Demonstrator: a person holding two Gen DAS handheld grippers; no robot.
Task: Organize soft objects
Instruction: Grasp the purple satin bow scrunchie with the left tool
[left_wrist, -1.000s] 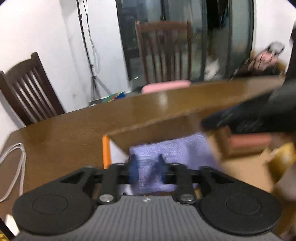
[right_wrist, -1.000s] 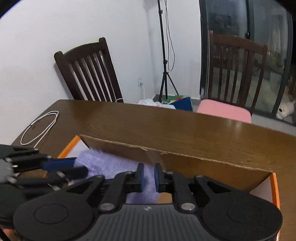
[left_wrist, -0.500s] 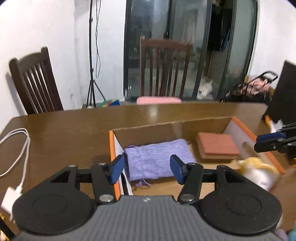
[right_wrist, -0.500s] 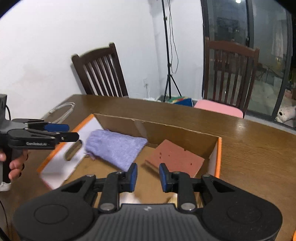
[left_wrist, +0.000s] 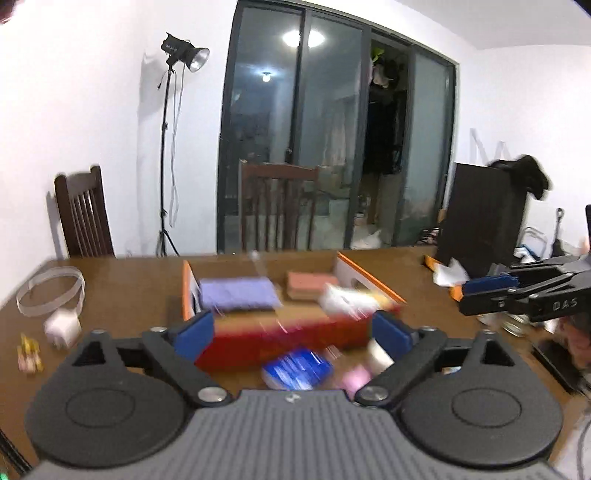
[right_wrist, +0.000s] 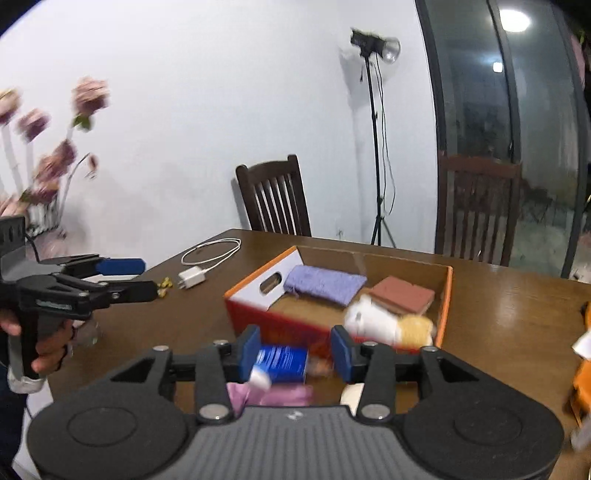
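Both tools, left (left_wrist: 291, 332) and right (right_wrist: 295, 349), hang released and empty above the worktop (right_wrist: 517, 314); cloth (right_wrist: 325, 282), pad (right_wrist: 402, 293) and plush (right_wrist: 388, 325) lie in the box (right_wrist: 258, 284), sorted.

Glossy wooden table (right_wrist: 509, 314); matt cardboard box (right_wrist: 448, 295); fuzzy purple cloth pouch (right_wrist: 325, 283); matt plastic gripper pads (right_wrist: 248, 349).

The cardboard box (right_wrist: 445, 295) is open-topped; the purple cloth (right_wrist: 325, 282) fills its 10 o'clock corner, the brick-red pad (right_wrist: 402, 293) 1 o'clock, the plush toy (right_wrist: 384, 325) the near wall.
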